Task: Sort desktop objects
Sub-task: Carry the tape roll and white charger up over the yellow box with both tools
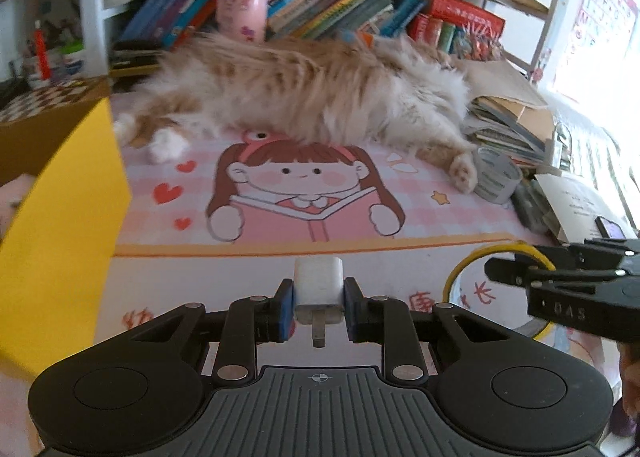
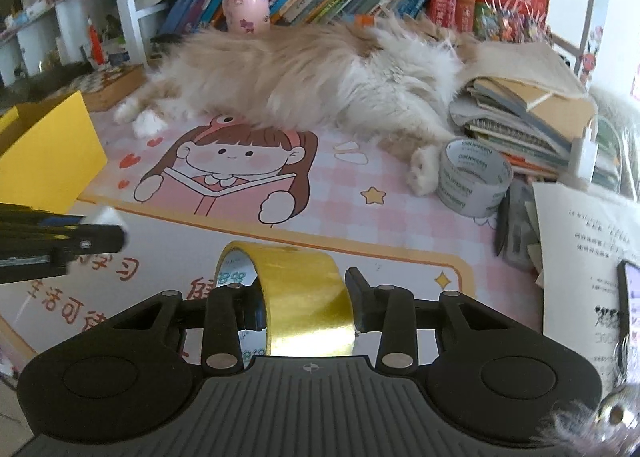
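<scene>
My left gripper is shut on a white charger plug, its metal prong pointing back toward the camera, held above the pink cartoon desk mat. My right gripper is shut on a roll of yellow tape, standing on edge between the fingers just over the mat. In the left wrist view the right gripper comes in from the right with the yellow tape. In the right wrist view the left gripper shows at the left edge with the white plug.
A fluffy orange-and-white cat lies across the back of the desk. A yellow box stands at the left. A grey tape roll, stacked notebooks, a printed sheet and a phone crowd the right side.
</scene>
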The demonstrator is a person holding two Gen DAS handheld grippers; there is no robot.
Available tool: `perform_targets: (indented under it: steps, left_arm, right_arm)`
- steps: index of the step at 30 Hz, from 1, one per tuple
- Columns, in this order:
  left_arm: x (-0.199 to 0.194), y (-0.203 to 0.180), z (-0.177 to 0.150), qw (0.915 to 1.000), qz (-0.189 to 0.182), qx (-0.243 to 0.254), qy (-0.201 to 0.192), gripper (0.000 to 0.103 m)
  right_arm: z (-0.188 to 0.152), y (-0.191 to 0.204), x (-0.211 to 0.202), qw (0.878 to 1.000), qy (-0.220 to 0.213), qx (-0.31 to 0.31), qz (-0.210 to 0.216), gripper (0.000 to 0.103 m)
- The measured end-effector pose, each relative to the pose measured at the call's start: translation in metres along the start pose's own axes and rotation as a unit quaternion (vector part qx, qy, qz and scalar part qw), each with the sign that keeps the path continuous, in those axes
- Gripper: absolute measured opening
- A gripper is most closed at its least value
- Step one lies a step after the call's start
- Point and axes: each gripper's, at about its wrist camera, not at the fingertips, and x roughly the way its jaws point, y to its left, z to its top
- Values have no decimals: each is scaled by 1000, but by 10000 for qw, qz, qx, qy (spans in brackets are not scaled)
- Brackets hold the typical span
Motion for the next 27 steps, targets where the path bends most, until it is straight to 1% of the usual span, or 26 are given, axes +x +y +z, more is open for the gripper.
perform_targets:
  steps: [4, 11, 15, 20, 27]
  left_arm:
    - [-14, 8, -8, 9999, 71, -63, -44, 24]
    - [-28, 18, -19, 9998, 166, 2, -108, 24]
    - [-40, 23, -23, 9997, 113, 92, -186, 24]
    - [-51, 32, -29, 9996, 23, 211, -185, 24]
    - [-68, 51, -39, 9988, -97, 448, -186, 24]
  right_arm:
    - [1, 5, -5, 9999, -81, -69, -7, 34]
    - [-3, 19, -9, 9999, -67, -100, -38, 34]
    - [-5, 29, -15, 9999, -107, -87, -58, 34]
    - [-6, 49, -25, 9998, -185, -100, -53, 34]
    - [-14, 79, -39, 9997, -218, 102, -83, 34]
